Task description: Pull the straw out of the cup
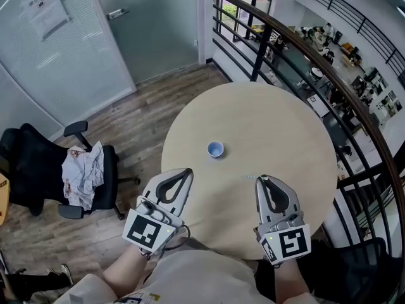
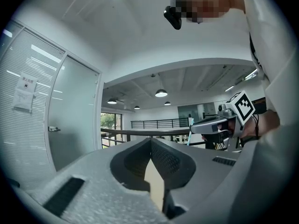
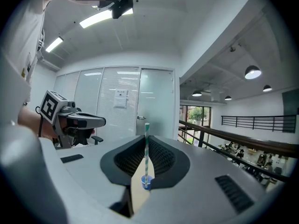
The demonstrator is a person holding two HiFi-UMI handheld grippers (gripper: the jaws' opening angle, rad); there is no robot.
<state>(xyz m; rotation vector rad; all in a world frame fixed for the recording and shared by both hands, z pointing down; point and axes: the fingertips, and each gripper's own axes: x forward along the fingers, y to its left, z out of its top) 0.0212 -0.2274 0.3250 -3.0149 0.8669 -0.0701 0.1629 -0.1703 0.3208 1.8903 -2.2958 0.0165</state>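
Observation:
A small blue cup (image 1: pixel 215 149) stands alone near the middle of the round beige table (image 1: pixel 272 125). My right gripper (image 1: pixel 261 178) hovers over the table's near edge, shut on a thin green-and-white striped straw (image 1: pixel 249 177) that sticks out leftward from its tips, clear of the cup. In the right gripper view the straw (image 3: pixel 147 146) is pinched between the closed jaws of the right gripper (image 3: pixel 147 138), with the cup (image 3: pixel 146 183) seen beyond them. My left gripper (image 1: pixel 188 171) sits to the left at the near edge, shut with nothing in it; its jaws meet at the tips (image 2: pixel 151 139).
A black office chair (image 1: pixel 38 170) draped with a crumpled cloth (image 1: pixel 81 173) stands on the wooden floor to the left. A dark metal railing (image 1: pixel 329 75) curves close behind the table's far and right sides. A glass door (image 1: pixel 145 18) lies beyond.

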